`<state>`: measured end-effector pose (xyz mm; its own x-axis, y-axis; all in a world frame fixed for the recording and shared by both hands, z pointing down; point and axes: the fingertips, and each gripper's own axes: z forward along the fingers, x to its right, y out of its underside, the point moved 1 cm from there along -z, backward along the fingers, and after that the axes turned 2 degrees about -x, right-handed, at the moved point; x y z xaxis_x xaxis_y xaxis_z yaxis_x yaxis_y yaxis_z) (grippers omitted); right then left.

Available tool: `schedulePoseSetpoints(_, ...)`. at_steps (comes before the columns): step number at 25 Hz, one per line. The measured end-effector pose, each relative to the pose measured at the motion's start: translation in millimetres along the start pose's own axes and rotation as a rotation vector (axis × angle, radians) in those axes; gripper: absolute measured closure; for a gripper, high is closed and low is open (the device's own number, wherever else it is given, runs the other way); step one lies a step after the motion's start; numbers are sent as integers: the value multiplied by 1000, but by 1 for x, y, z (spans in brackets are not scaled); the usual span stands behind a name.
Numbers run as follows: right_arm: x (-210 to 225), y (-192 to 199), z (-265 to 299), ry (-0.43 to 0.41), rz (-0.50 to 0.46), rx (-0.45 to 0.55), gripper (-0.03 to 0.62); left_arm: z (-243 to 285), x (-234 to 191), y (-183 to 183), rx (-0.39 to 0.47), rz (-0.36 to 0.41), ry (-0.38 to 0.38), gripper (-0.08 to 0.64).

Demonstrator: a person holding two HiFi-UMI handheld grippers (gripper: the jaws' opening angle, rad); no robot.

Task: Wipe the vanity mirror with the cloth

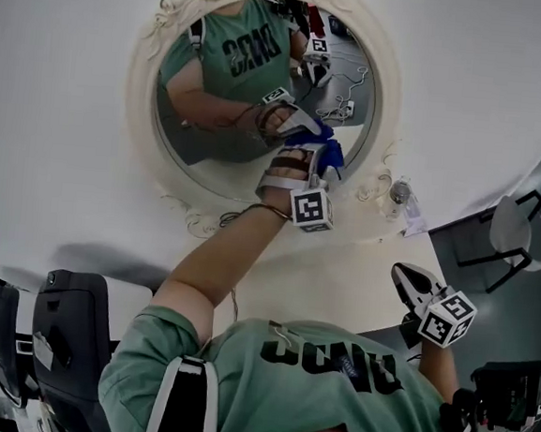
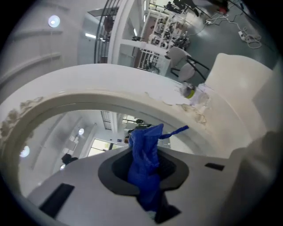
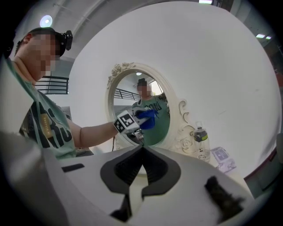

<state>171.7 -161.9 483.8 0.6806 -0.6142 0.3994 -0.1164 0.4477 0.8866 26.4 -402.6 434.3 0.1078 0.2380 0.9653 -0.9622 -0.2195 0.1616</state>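
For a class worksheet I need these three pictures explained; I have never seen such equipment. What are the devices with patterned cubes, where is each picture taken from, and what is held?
No robot here: a person holds a two-jaw gripper in each hand. One picture comes from a camera on the person's head; the other two cameras ride on the grippers, looking along their jaws. The left gripper is clamped on a blue cloth at the oval mirror. The right gripper is shut and empty, away from it. A small bottle stands beside the mirror's frame.
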Motion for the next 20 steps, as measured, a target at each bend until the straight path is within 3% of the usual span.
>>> schedulePoseSetpoints(5, -18, -11, 5, -51, -45, 17, 588, -78, -170, 29, -3, -123, -312, 482)
schedulePoseSetpoints(7, -24, -18, 7, -68, -65, 33, 588, -100, -225, 40, -24, -131, -391, 482)
schedulePoseSetpoints(10, -30, -26, 6, -82, -86, 52, 588, -120, -285, 49, -76, -83, -479, 482)
schedulePoseSetpoints(14, -23, -25, 1, -78, -70, 73, 588, -125, -329, 57, -144, -80, -543, 482)
schedulePoseSetpoints(20, -19, -30, -8, -59, -75, 79, 588, -109, -334, 57, -181, -75, -598, 482)
